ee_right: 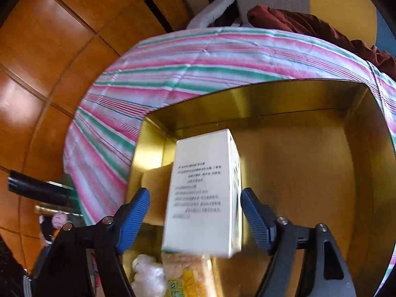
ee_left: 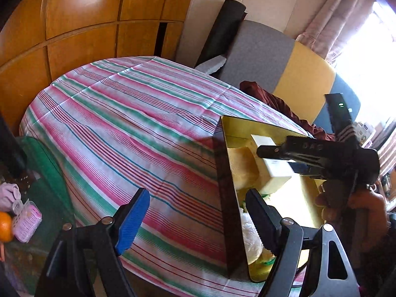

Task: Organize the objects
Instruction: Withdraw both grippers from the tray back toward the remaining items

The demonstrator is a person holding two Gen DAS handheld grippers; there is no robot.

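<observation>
The white rectangular carton with printed text (ee_right: 205, 193) stands inside the gold-lined, dark-walled open box (ee_right: 292, 99) on the striped table (ee_left: 128, 113), likely being stowed there. It sits between the fingers of the right claw (ee_right: 195, 212), which gapes wide and grips nothing. The left claw (ee_left: 198, 212) hangs open and empty, straddling the box's near wall.

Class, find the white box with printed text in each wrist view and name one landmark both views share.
Left wrist view: the white box sits right of centre inside the gold tin, partly behind the right tool.
Right wrist view: the box is centre-low, between the open fingers.
Shared landmark: the striped tablecloth.
</observation>
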